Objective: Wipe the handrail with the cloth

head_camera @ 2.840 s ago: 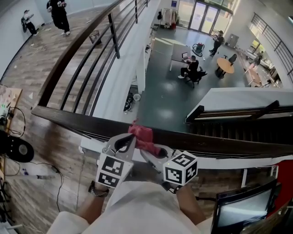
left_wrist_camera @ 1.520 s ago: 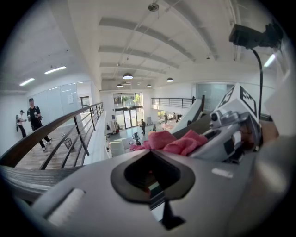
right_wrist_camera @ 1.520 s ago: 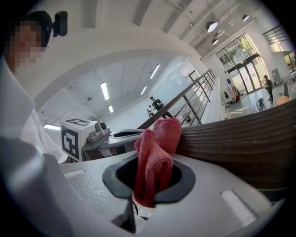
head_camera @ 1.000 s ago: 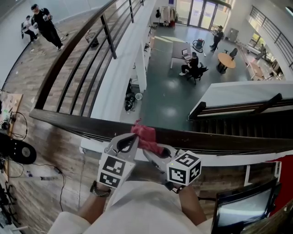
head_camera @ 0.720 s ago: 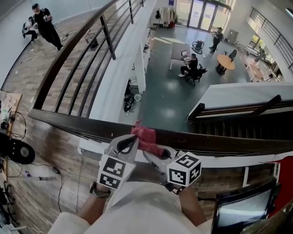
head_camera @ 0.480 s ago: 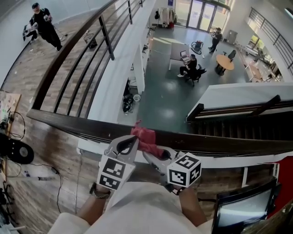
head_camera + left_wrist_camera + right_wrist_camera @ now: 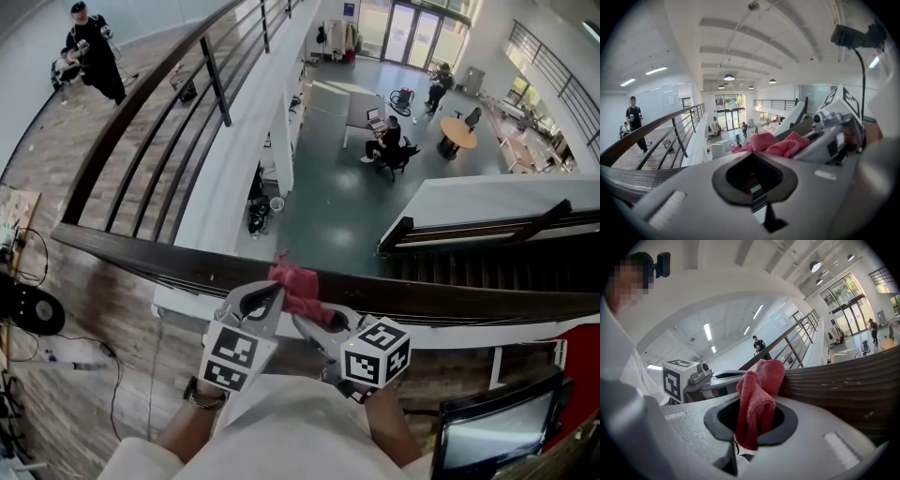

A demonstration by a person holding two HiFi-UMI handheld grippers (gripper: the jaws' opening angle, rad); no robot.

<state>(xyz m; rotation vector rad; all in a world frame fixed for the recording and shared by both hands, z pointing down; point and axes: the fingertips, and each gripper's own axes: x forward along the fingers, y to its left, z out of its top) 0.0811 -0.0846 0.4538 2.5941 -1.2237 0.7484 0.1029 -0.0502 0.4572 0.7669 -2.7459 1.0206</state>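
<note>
A dark wooden handrail (image 7: 141, 251) crosses the head view just beyond both grippers. A pink-red cloth (image 7: 295, 280) lies bunched on top of it. My right gripper (image 7: 307, 319) is shut on the cloth; in the right gripper view the cloth (image 7: 757, 401) hangs through the jaws' opening, pressed to the handrail (image 7: 843, 385). My left gripper (image 7: 274, 289) is beside it on the left, jaws together with nothing seen between them. In the left gripper view the cloth (image 7: 776, 143) shows just past the left gripper (image 7: 754, 154), over the right gripper's body.
Beyond the rail is a drop to a lower hall with tables, seated people (image 7: 384, 141) and a staircase (image 7: 487, 258). A second railing (image 7: 169, 84) runs away at the left, with people (image 7: 89, 42) on the wooden floor. A monitor (image 7: 492, 431) is at lower right; cables (image 7: 28, 253) are at left.
Both grippers and the cloth stay at the same spot on the handrail. The view has drifted slightly, and the people at the far left have shifted.
</note>
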